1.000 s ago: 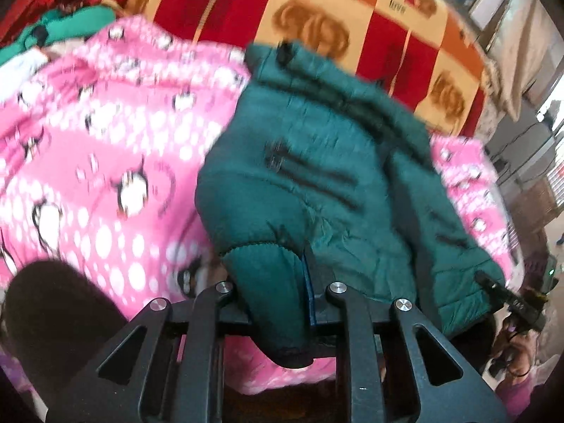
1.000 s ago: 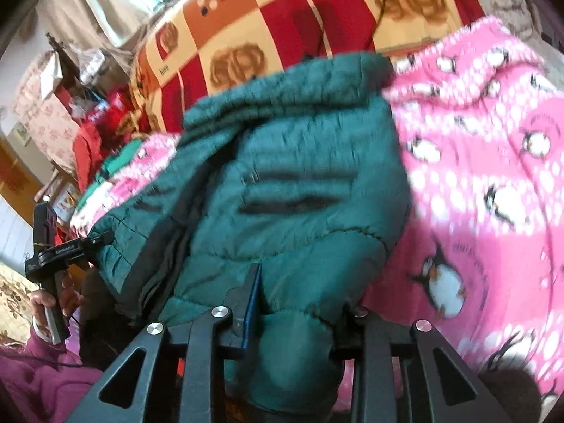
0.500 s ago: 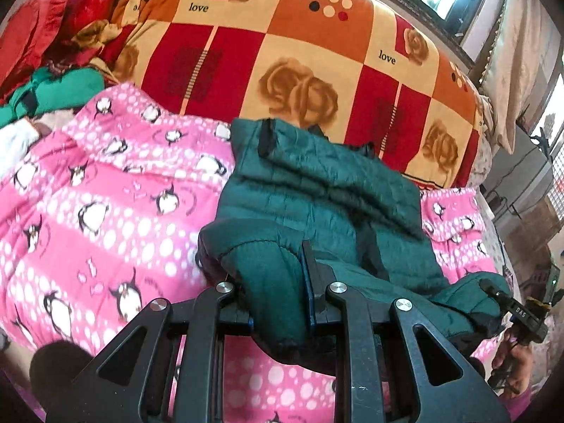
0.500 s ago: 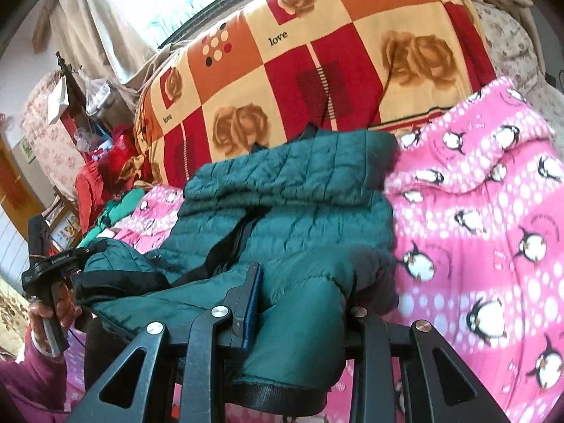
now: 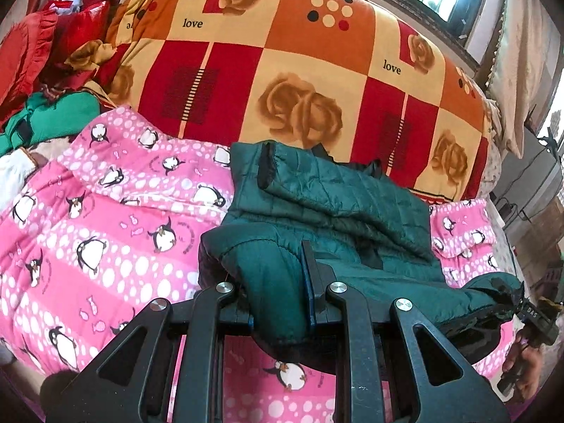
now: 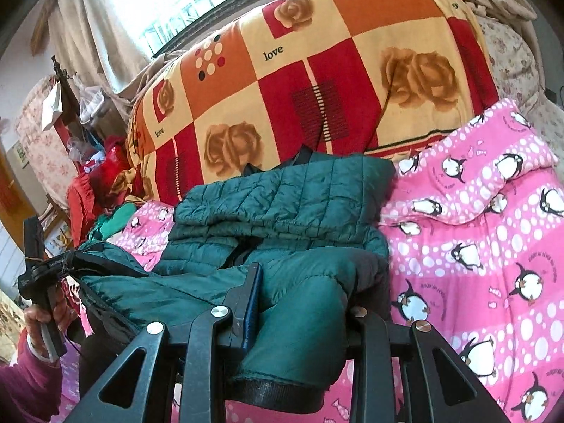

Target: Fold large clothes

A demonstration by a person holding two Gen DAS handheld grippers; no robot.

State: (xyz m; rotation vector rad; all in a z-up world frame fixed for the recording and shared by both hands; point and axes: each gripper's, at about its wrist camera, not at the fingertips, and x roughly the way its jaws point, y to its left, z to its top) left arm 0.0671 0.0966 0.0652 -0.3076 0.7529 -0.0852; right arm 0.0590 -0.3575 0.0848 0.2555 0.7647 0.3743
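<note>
A dark green quilted jacket (image 5: 328,197) lies on a pink penguin blanket (image 5: 105,239), its far part folded over on itself. My left gripper (image 5: 278,282) is shut on one near corner of the jacket, held up off the blanket. In the right wrist view my right gripper (image 6: 299,292) is shut on the other near corner of the jacket (image 6: 289,194), also lifted. Each view shows the other gripper at its edge, gripping the jacket's hem: the right gripper (image 5: 528,313) and the left gripper (image 6: 38,268), held by a hand (image 6: 46,317).
A checked red, orange and cream quilt (image 5: 282,81) with roses rises behind the jacket. Red and green clothes (image 5: 53,81) are piled at the left. The pink blanket (image 6: 486,246) spreads wide to the right. A window with curtains (image 6: 105,24) is behind.
Both grippers have risen and pulled back with the jacket's near corners. The jacket now looks further away and lower in both views, with more of the checked quilt showing behind.
</note>
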